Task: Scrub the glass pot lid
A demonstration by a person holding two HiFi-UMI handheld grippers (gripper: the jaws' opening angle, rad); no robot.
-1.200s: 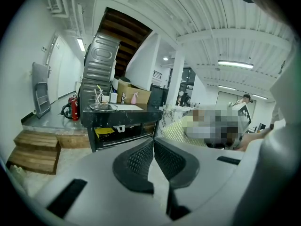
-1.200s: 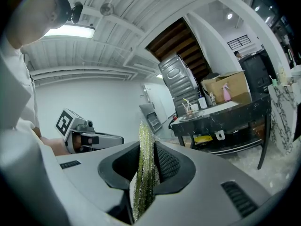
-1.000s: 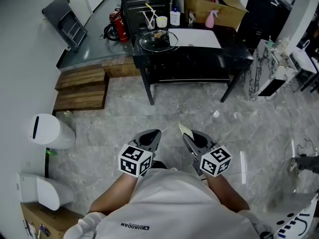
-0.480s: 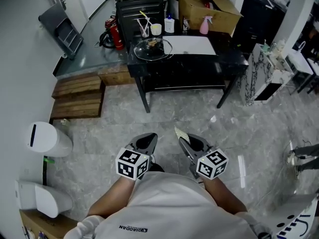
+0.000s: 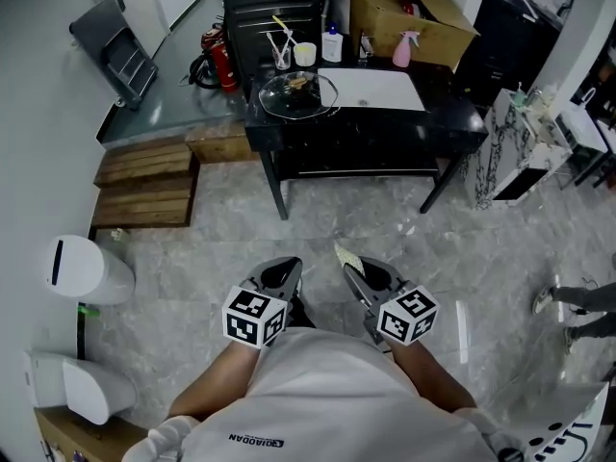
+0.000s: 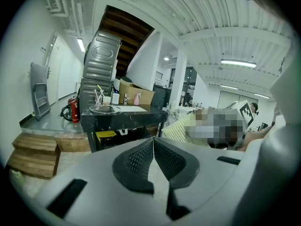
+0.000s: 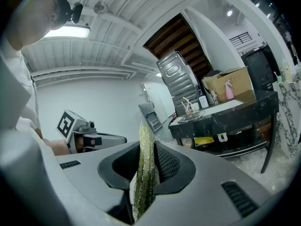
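Left gripper (image 5: 287,269): jaws clenched together, nothing between.
Right gripper (image 5: 354,273): clamped on green scrub pad (image 5: 346,255).
Glass pot lid (image 5: 298,92): twelve o'clock, on black table (image 5: 452,114), well apart.

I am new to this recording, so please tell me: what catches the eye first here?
The right gripper is shut on a yellow-green scouring pad, low in the head view's middle. The left gripper beside it is shut and empty. Far ahead, the glass pot lid lies on a black table.
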